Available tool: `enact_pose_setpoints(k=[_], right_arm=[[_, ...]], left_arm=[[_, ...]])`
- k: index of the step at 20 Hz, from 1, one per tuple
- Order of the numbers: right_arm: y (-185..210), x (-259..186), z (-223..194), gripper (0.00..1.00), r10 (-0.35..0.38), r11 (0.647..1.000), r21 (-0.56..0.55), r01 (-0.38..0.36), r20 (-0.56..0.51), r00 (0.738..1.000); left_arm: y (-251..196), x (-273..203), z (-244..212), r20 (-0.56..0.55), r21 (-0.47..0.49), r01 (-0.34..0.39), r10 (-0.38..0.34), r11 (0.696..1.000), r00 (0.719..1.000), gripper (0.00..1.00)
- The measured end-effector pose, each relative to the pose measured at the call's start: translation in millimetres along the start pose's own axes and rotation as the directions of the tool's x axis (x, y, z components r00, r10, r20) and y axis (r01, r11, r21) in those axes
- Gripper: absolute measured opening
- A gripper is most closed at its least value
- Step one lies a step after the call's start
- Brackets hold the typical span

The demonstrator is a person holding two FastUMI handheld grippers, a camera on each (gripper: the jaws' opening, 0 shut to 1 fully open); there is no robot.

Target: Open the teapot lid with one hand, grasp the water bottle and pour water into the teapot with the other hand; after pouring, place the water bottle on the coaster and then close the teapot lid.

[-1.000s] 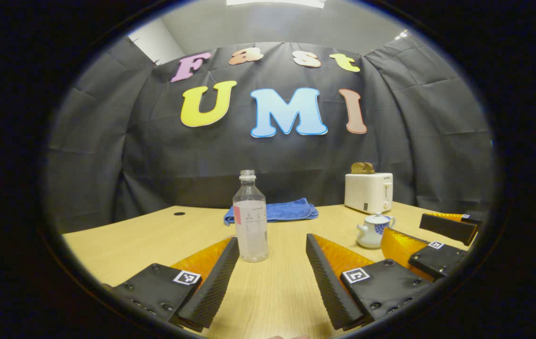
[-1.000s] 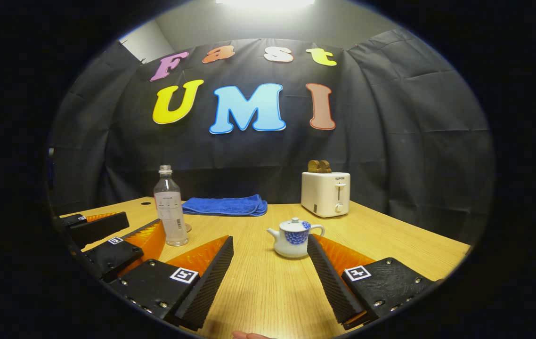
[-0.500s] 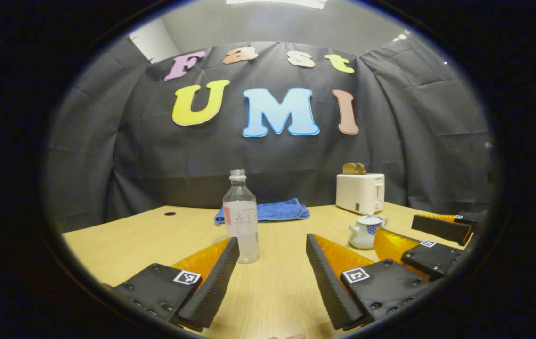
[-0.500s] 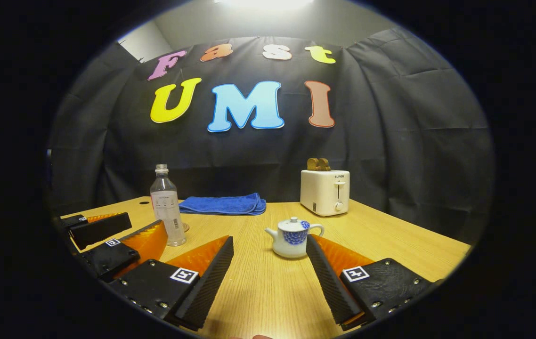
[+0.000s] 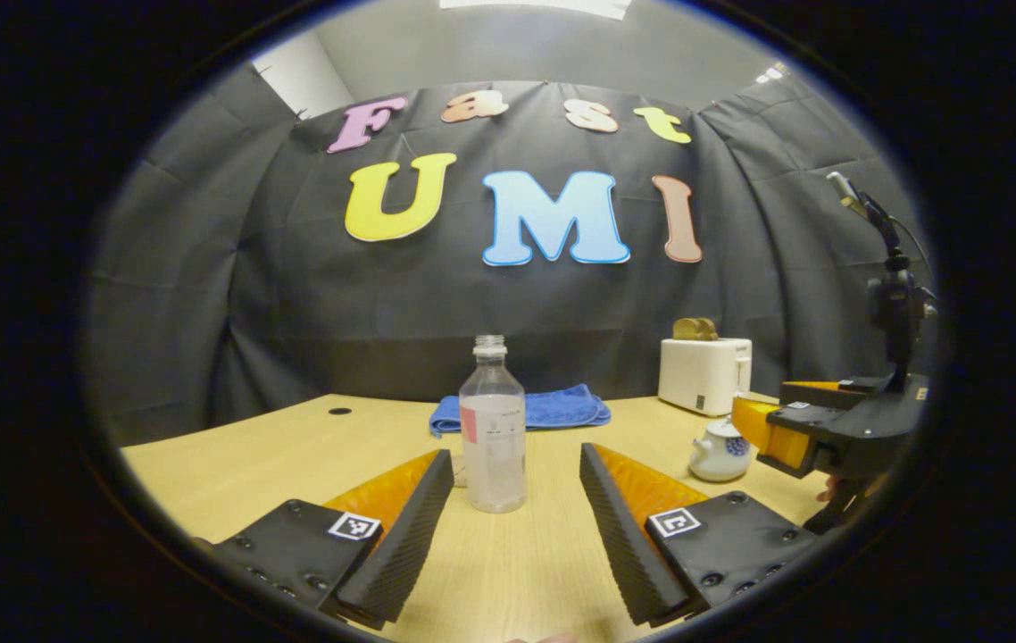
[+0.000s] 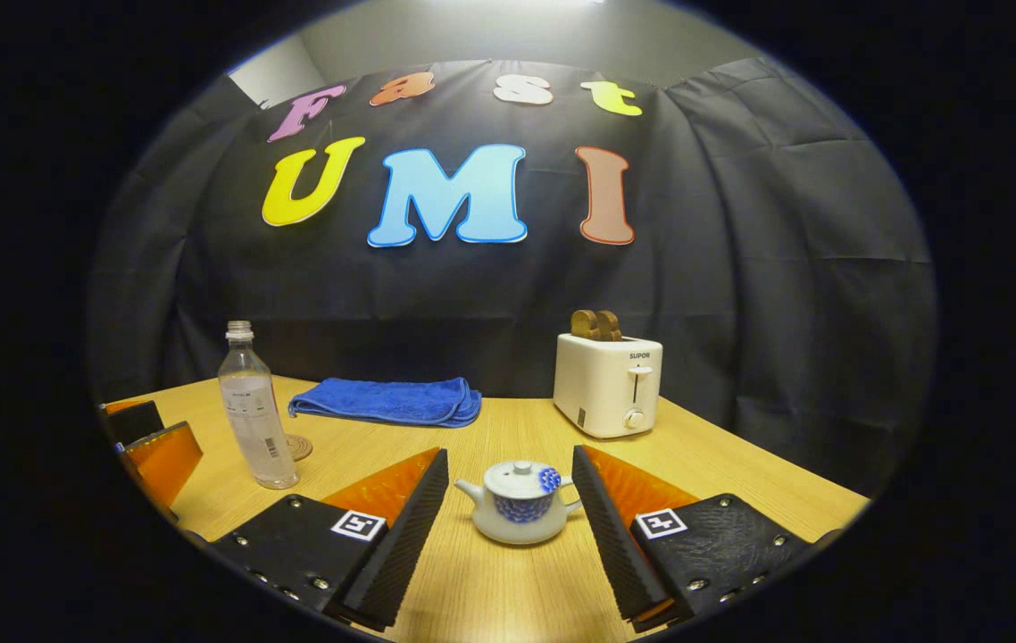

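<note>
A clear water bottle [image 5: 493, 425] without a cap stands upright on the wooden table [image 5: 240, 455], just ahead of my open left gripper [image 5: 515, 464], in line with the gap between its fingers. In the right gripper view the bottle [image 6: 253, 406] stands at the left with a round coaster [image 6: 296, 446] beside its base. A small white teapot with blue flowers [image 6: 518, 502], lid on, sits between the fingertips of my open right gripper [image 6: 508, 464] without touching them. In the left gripper view the teapot [image 5: 719, 450] is at the right, partly behind the right gripper [image 5: 816, 429].
A folded blue towel [image 6: 383, 401] lies at the back of the table. A white toaster [image 6: 606, 384] with toast in it stands at the back right. The left gripper [image 6: 146, 446] shows at the left edge of the right gripper view.
My right gripper has moved forward so the teapot now sits between its fingertips. The left gripper has shifted left, bringing the bottle in line with the gap between its fingers. Both stay open.
</note>
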State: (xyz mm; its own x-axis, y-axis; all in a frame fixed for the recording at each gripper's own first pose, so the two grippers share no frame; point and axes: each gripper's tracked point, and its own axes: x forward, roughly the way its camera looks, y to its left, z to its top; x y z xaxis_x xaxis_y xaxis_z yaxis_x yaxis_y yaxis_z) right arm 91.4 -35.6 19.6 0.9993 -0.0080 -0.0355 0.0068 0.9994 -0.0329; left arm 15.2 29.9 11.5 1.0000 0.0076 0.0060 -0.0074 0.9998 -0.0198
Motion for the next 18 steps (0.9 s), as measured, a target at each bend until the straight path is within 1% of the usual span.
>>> enact_pose_setpoints(k=[3,4,5,6,7,8,10,11,12,14,15,16,18], right_arm=[[-2,21,-2,0.83,0.003,1.0,-0.005,-0.003,-0.014,1.0],[-1,25,-7,0.77,0.009,1.0,0.002,-0.009,-0.024,1.0],[-1,27,-9,0.74,0.011,1.0,0.009,-0.011,-0.031,0.999],[-4,31,-12,0.74,0.003,1.0,0.014,-0.002,-0.033,0.999],[-8,38,-13,0.59,-0.01,1.0,0.018,0.01,-0.041,0.999],[-9,39,-17,0.53,-0.009,1.0,0.019,0.01,-0.049,0.999],[-9,44,-18,0.53,-0.005,1.0,0.013,0.006,-0.058,0.998],[-12,49,-22,0.51,-0.015,1.0,0.005,0.015,-0.061,0.998],[-10,48,-22,0.44,-0.012,1.0,0.003,0.013,-0.067,0.998],[-9,52,-24,0.44,-0.009,1.0,0.008,0.009,-0.071,0.997],[-16,60,-25,0.44,-0.016,1.0,0.007,0.017,-0.067,0.998],[-13,60,-26,0.13,-0.029,1.0,0.003,0.029,-0.068,0.997],[-11,55,-23,0.14,-0.02,1.0,-0.014,0.019,-0.065,0.998]], left_arm=[[8,2,-1,-0.005,0.008,-0.013,0.013,1.0,1.0,0.99],[8,2,-1,-0.006,0.006,-0.015,0.015,1.0,1.0,0.99],[9,2,-1,-0.007,0.002,-0.016,0.016,1.0,1.0,0.99],[9,3,-2,-0.01,-0.001,-0.015,0.015,1.0,1.0,0.99],[8,3,-4,-0.013,0.002,-0.013,0.013,1.0,1.0,0.99],[8,4,-5,-0.014,0.005,-0.011,0.011,1.0,1.0,0.99],[7,5,-4,-0.014,0.005,-0.008,0.009,1.0,1.0,0.99],[7,5,-4,-0.014,0.007,-0.009,0.009,1.0,1.0,0.99],[8,6,-4,-0.014,0.01,-0.011,0.011,1.0,1.0,0.99],[8,5,-4,-0.015,0.01,-0.011,0.011,1.0,1.0,0.99],[9,6,-4,-0.016,0.012,-0.012,0.012,1.0,1.0,0.99],[10,6,-5,-0.018,0.014,-0.012,0.012,1.0,1.0,0.99],[12,7,-6,-0.021,0.014,-0.015,0.015,1.0,1.0,0.99]])
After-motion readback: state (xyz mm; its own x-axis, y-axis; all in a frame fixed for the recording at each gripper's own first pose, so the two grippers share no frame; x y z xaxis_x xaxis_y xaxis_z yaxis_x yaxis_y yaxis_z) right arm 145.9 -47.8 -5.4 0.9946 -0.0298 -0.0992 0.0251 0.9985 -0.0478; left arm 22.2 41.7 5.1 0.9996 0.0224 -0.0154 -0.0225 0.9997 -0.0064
